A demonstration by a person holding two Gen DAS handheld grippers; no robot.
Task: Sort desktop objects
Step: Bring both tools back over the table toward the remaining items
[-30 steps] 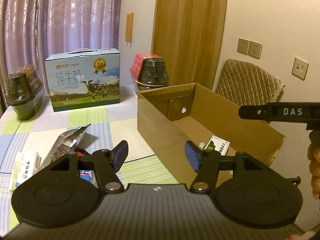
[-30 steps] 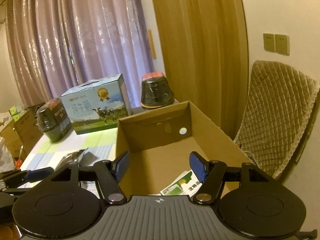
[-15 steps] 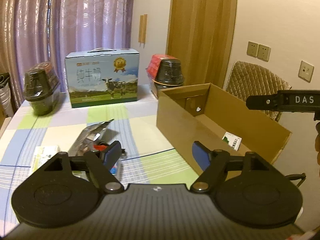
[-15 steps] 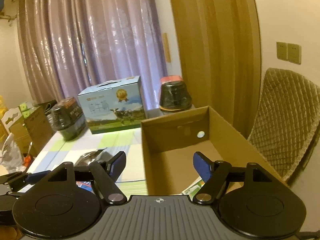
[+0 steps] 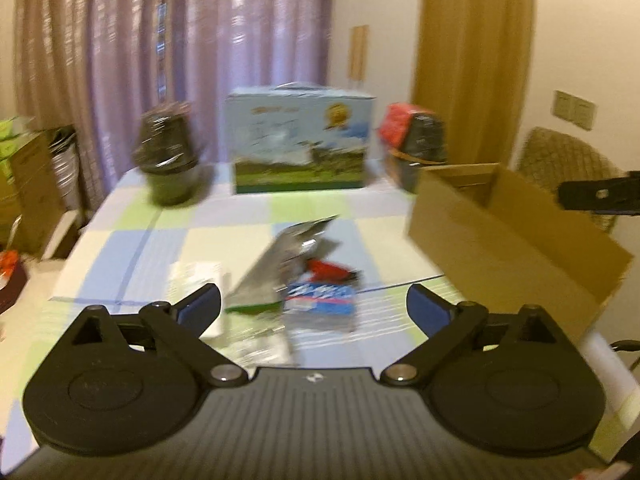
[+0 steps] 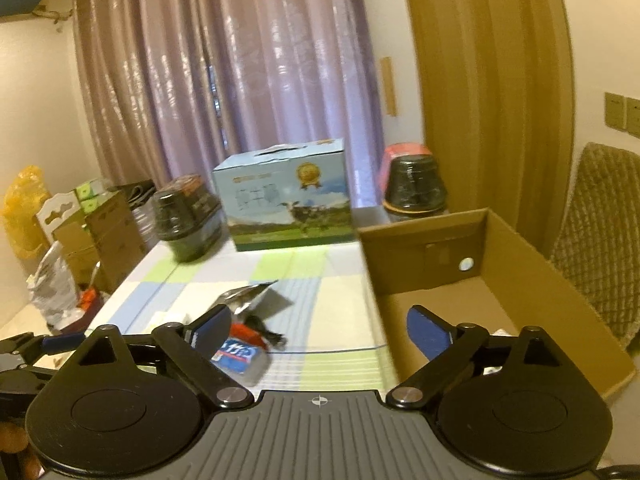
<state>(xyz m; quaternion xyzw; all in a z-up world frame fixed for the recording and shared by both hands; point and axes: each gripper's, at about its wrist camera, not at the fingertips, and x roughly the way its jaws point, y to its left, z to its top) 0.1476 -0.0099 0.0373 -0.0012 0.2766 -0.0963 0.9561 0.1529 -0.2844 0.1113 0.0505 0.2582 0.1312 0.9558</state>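
While both of my tools hang above the desk with nothing in them, what matters for the next pick is where the loose pile sits against the cardboard box. My left hand-held gripper has its jaws spread wide, and the pile lies straight ahead of it, just past the fingertips and on the side of the cardboard box away from the chair. Nearest is the blue tissue pack, lying flat with its long side running across my line of approach, so the spread jaws would straddle its length rather than its width. Touching its far edge is a small red-and-black object; the blur stops me naming it. A silver foil pouch slants away from the pack toward the milk carton, its long axis roughly along my reach. A white packet lies flat beyond the pouch, farther from the cardboard box.

My right hand-held gripper is equally spread and empty, pointed at the near corner of the cardboard box, with the tissue pack off toward its left finger. I judge the left tool nearer and better lined up; I would turn its wrist to close across the pack's short side.
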